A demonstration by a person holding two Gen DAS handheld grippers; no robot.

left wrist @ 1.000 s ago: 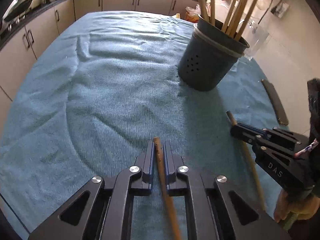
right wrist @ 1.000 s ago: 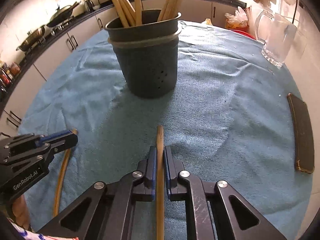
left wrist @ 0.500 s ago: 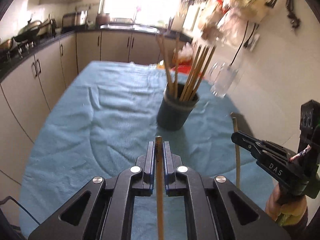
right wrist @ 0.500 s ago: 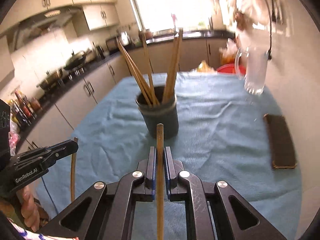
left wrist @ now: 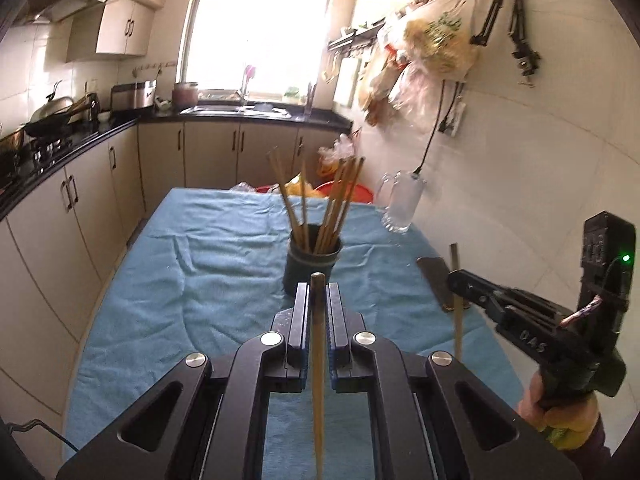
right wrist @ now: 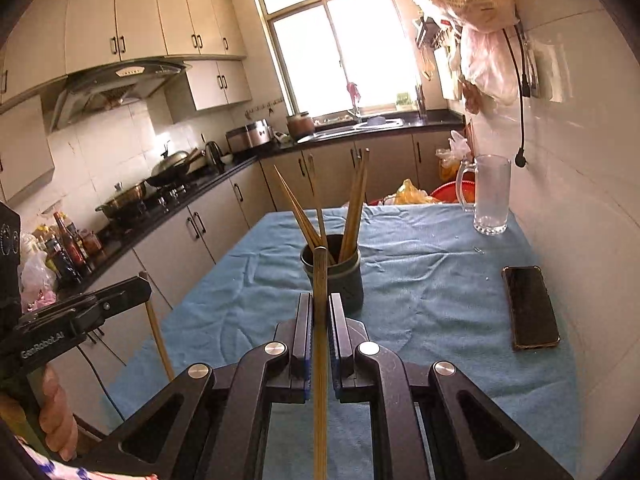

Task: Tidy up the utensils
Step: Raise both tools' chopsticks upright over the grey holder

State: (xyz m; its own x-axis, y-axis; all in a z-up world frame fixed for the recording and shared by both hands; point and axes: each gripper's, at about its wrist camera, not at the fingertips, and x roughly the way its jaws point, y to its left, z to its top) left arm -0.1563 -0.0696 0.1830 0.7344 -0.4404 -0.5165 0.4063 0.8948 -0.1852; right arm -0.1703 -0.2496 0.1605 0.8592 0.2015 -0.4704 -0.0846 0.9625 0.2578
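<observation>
Left wrist view: the left gripper point(left wrist: 318, 300) has its fingers clamped on a thin wooden chopstick point(left wrist: 318, 360), the dark round utensil holder point(left wrist: 312, 270) just beyond their tips. The right gripper point(right wrist: 320, 316) grips another wooden chopstick point(right wrist: 320, 340) likewise. Either stick could strike the crowded chopsticks already standing there, or pivot in so narrow a grip.

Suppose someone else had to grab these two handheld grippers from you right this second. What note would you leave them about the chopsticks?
Left gripper: shut on one chopstick, held above the blue cloth.
Right gripper: shut on another chopstick, also in the air.
Dark holder: stands mid-table, already with several chopsticks upright in it.
Also on the cloth: a phone near the wall and a glass mug at the far end. Leave both.
Done: both sticks picked up.
Left: carry them over the holder and drop each in. No other loose chopsticks are visible on the cloth.
</observation>
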